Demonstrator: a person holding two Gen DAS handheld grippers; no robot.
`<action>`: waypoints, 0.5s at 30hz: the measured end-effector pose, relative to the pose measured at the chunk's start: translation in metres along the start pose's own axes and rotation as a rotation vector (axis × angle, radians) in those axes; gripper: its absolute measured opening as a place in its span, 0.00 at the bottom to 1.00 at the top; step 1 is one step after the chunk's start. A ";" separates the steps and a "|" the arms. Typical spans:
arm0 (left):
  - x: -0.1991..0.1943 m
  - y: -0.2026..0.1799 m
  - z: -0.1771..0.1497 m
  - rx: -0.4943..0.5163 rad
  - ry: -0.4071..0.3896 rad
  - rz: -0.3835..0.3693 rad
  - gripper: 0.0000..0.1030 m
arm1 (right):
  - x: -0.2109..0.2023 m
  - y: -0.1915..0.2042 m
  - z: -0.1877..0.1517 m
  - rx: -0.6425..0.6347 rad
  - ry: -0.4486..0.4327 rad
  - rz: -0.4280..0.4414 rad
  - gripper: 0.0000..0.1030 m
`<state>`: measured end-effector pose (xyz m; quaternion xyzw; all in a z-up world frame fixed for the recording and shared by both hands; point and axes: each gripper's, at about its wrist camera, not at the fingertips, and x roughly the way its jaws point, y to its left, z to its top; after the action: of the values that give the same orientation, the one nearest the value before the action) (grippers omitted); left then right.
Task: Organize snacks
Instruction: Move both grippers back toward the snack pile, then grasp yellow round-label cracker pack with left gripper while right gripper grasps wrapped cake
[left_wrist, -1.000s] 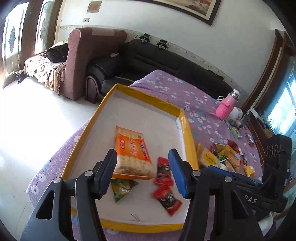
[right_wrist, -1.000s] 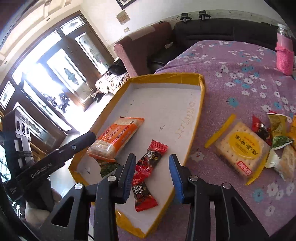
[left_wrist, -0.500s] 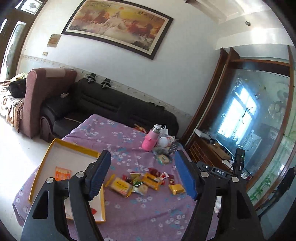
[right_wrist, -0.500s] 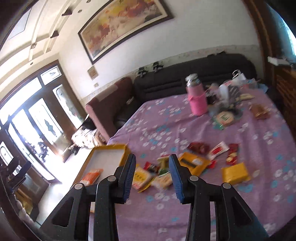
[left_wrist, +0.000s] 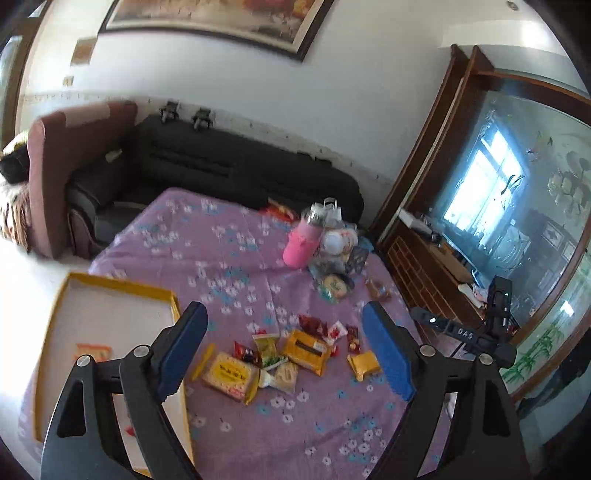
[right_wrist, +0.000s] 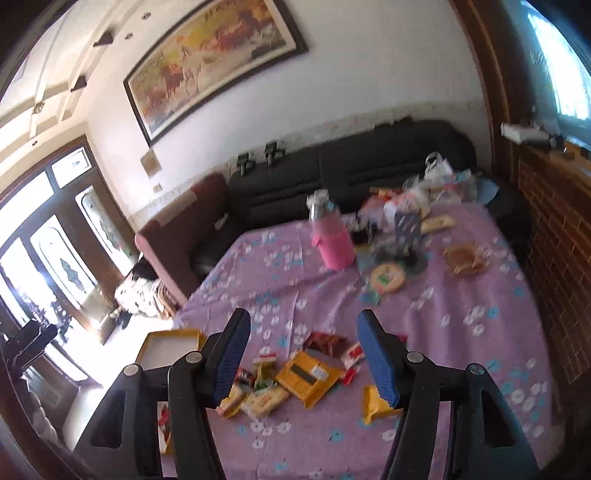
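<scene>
A pile of snack packets (left_wrist: 291, 350) lies on the purple flowered tablecloth (left_wrist: 221, 258): a yellow cracker pack (left_wrist: 231, 376), a yellow-brown pack (left_wrist: 306, 350) and small red and green packets. A yellow-rimmed white tray (left_wrist: 118, 288) sits at the table's left edge with an orange cracker pack (left_wrist: 94, 351) in it. My left gripper (left_wrist: 284, 354) is open and empty, high above the pile. My right gripper (right_wrist: 304, 358) is open and empty, also raised above the pile (right_wrist: 295, 376); the tray (right_wrist: 173, 338) shows at its left.
A pink bottle (left_wrist: 306, 240) stands at the table's far side beside bags, a round tin (left_wrist: 334, 286) and other clutter. A black sofa (left_wrist: 229, 162) and a maroon armchair (left_wrist: 62, 162) stand behind. A wooden cabinet (left_wrist: 428, 266) is at the right.
Both grippers have lifted away from the tray and back, from close over its snacks to a high view of the whole table. Both jaws have opened wider.
</scene>
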<state>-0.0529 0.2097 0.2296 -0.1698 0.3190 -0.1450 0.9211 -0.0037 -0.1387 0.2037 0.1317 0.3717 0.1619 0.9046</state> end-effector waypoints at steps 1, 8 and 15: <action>0.029 0.010 -0.010 -0.026 0.058 0.001 0.84 | 0.032 0.004 -0.016 0.008 0.070 0.024 0.56; 0.153 0.051 -0.060 -0.092 0.287 0.055 0.83 | 0.167 0.035 -0.087 0.056 0.296 0.034 0.47; 0.208 0.069 -0.069 -0.021 0.424 0.100 0.83 | 0.211 0.070 -0.095 -0.077 0.266 -0.153 0.50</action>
<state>0.0714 0.1781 0.0385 -0.1290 0.5150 -0.1281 0.8377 0.0563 0.0184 0.0306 0.0457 0.4908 0.1225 0.8614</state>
